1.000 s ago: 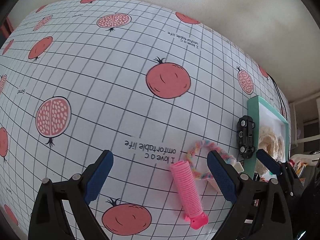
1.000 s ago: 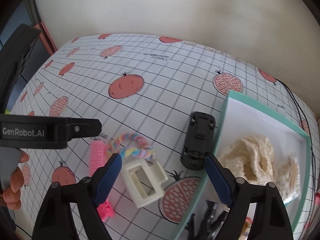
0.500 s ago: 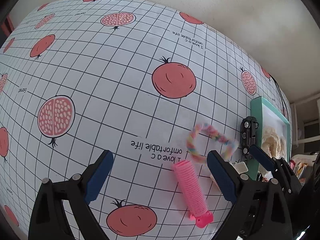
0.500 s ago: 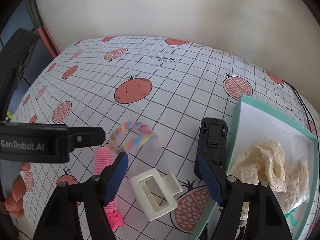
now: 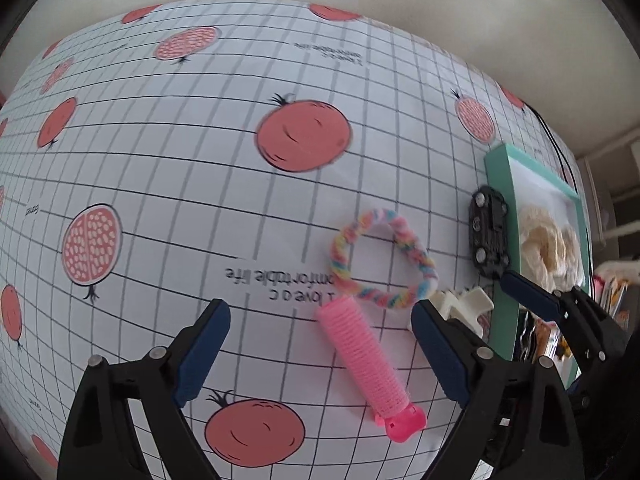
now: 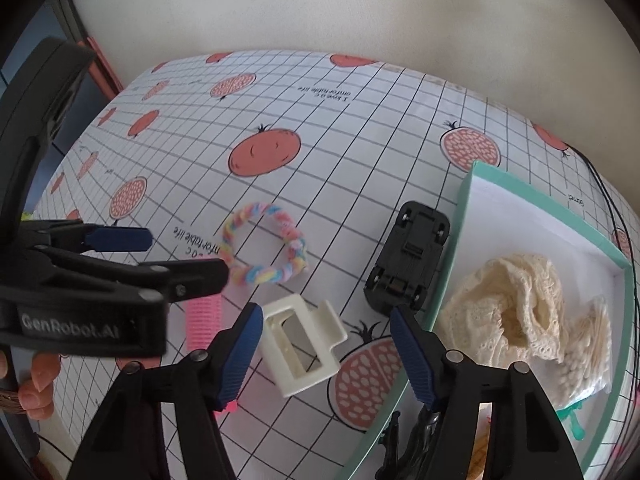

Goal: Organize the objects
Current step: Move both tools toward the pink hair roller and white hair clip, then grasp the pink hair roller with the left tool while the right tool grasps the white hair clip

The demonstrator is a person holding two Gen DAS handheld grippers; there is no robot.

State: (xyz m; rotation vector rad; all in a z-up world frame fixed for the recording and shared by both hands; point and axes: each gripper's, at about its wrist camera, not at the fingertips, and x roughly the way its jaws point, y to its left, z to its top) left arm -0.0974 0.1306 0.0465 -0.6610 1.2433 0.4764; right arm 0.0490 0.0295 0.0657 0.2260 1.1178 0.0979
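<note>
A pink hair roller [image 5: 366,360] lies on the pomegranate tablecloth between the jaws of my open, empty left gripper [image 5: 320,348]; it also shows in the right wrist view [image 6: 203,322]. A pastel braided hair tie [image 5: 380,260] [image 6: 264,250] lies just beyond it. A white claw clip [image 6: 300,344] [image 5: 464,304] lies between the jaws of my open, empty right gripper [image 6: 326,350]. A black toy car [image 6: 408,264] [image 5: 490,236] lies upside down against the teal box [image 6: 466,196] [image 5: 500,216].
The teal box holds cream lace fabric [image 6: 508,308] and a small bag of cotton swabs [image 6: 588,356]. Dark clips [image 6: 400,444] lie at the box's near end. A black cable [image 6: 612,208] runs behind the box. A wall stands behind the table.
The hair tie has slid away from the clip and opened into a ring. Both grippers have drawn nearer to the table; the left one now straddles the roller.
</note>
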